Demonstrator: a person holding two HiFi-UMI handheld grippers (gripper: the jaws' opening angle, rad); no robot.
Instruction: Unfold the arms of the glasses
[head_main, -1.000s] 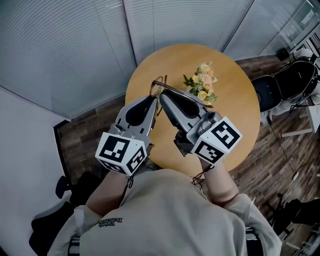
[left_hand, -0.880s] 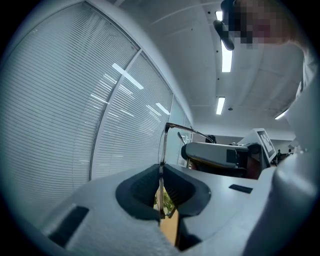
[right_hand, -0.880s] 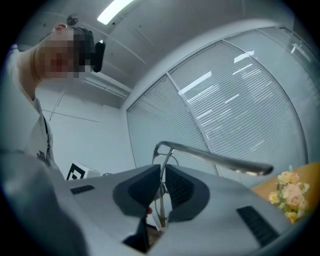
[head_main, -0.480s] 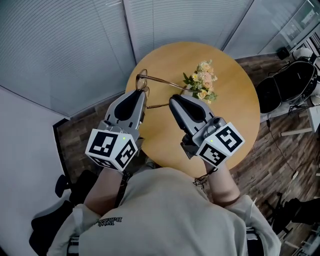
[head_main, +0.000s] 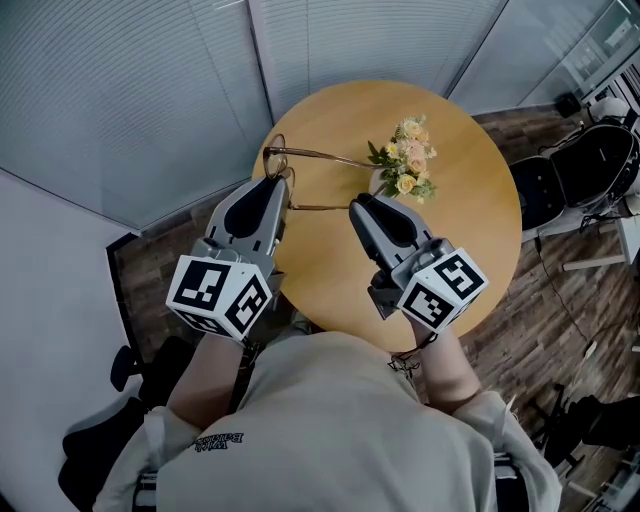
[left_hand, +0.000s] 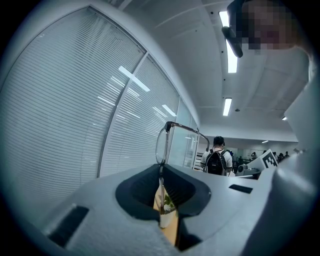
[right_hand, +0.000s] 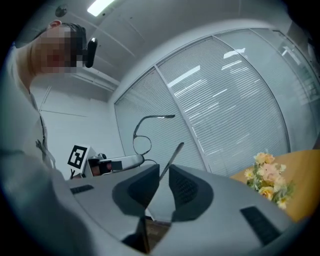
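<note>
The thin-rimmed glasses (head_main: 275, 157) hang over the far left of the round wooden table (head_main: 470, 180). My left gripper (head_main: 278, 182) is shut on the front frame; in the left gripper view the rim (left_hand: 161, 145) rises out from between its jaws (left_hand: 161, 172). One arm (head_main: 330, 156) stretches right toward the flowers. The nearer arm (head_main: 320, 207) runs right into my right gripper (head_main: 356, 205), which is shut on it. In the right gripper view that arm (right_hand: 172, 157) slants up from between the jaws (right_hand: 162, 175), with a lens rim (right_hand: 135, 142) behind.
A small bunch of yellow and peach flowers (head_main: 405, 165) stands on the table just right of the glasses, also seen as flowers (right_hand: 270, 177). Window blinds (head_main: 150, 90) line the far side. A black chair (head_main: 590, 160) stands at the right. A person with a backpack (left_hand: 216, 162) is far off.
The left gripper carried the glasses left and further back. The right gripper drew away to the right and slightly down, and the nearer arm swung out from the frame.
</note>
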